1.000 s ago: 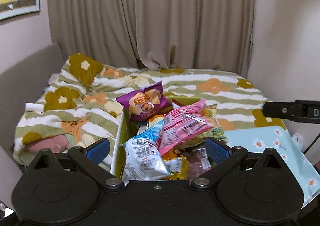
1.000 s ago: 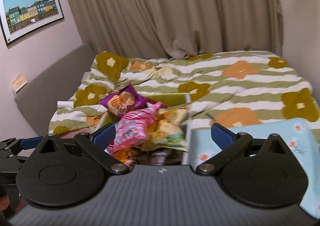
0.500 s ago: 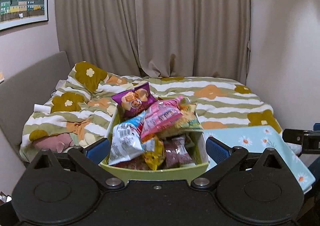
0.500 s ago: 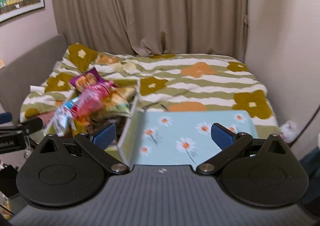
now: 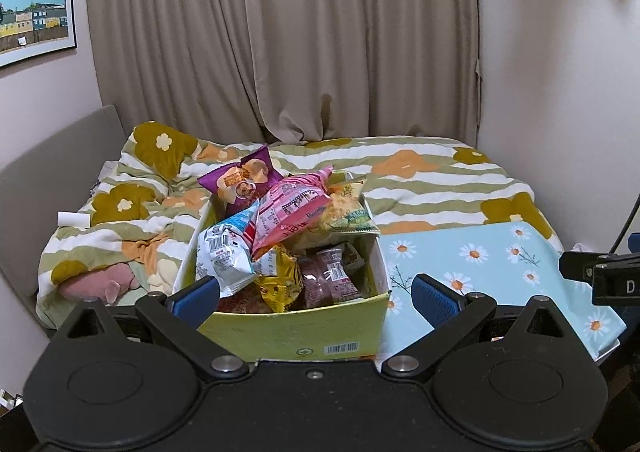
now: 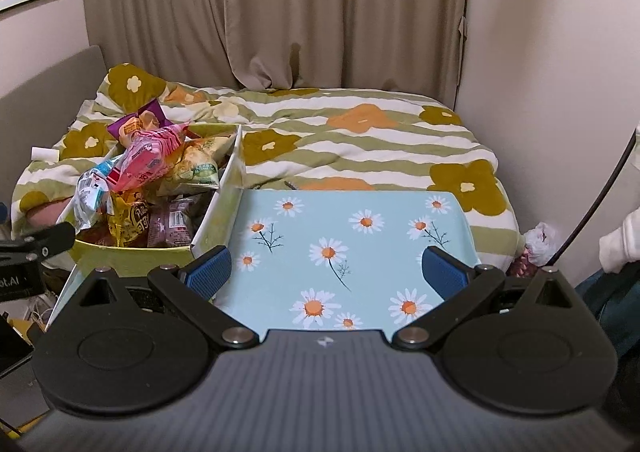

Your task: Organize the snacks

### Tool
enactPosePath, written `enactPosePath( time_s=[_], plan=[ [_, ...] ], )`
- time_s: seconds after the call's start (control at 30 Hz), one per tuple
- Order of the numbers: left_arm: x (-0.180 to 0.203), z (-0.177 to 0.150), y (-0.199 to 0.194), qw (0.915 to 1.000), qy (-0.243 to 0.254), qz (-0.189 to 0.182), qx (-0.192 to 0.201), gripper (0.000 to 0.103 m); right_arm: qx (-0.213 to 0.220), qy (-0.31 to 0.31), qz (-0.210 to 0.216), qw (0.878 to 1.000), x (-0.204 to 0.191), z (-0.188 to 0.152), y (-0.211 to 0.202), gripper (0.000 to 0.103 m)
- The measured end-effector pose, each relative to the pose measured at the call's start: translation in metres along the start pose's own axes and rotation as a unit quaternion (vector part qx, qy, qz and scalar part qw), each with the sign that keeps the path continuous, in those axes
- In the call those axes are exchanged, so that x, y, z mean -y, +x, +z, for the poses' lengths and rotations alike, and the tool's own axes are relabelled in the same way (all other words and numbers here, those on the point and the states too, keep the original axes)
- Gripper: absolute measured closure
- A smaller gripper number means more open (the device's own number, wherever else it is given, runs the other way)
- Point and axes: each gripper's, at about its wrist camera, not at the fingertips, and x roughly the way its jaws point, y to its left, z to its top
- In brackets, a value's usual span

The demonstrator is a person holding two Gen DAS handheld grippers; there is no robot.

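Note:
A yellow-green cardboard box (image 5: 296, 332) (image 6: 132, 256) heaped with snack bags sits on the bed's near edge. On top lie a purple bag (image 5: 240, 182) (image 6: 134, 124), a pink bag (image 5: 292, 208) (image 6: 150, 158) and a white-blue bag (image 5: 224, 252) (image 6: 92, 188). Beside the box on the right lies a light blue daisy-print board (image 5: 488, 264) (image 6: 344, 244). My left gripper (image 5: 316, 292) stands open in front of the box, holding nothing. Over the board's near edge, my right gripper (image 6: 326, 272) is open and empty.
The bed carries a striped flower-print duvet (image 6: 360, 140) with a pink plush (image 5: 100, 284) at its left edge and a small white tube (image 5: 72, 219). Beige curtains (image 5: 280, 36) hang behind, a wall stands on the right, and a sleeve (image 6: 620, 244) shows at far right.
Both grippers have pulled back from the bed. The left view now takes in the whole box front. The right view has swung from the snack box to the daisy board.

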Motion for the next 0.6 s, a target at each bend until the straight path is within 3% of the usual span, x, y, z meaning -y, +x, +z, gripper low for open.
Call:
enactPosePath(
  time_s=[0.6],
  plan=[
    [-0.0031,0.0024,0.0073,0.9999,-0.005,-0.008,-0.007,0.0,-0.006,0.011,-0.001,1.0,0.002,0.0003,0.0065,0.0]
  ],
)
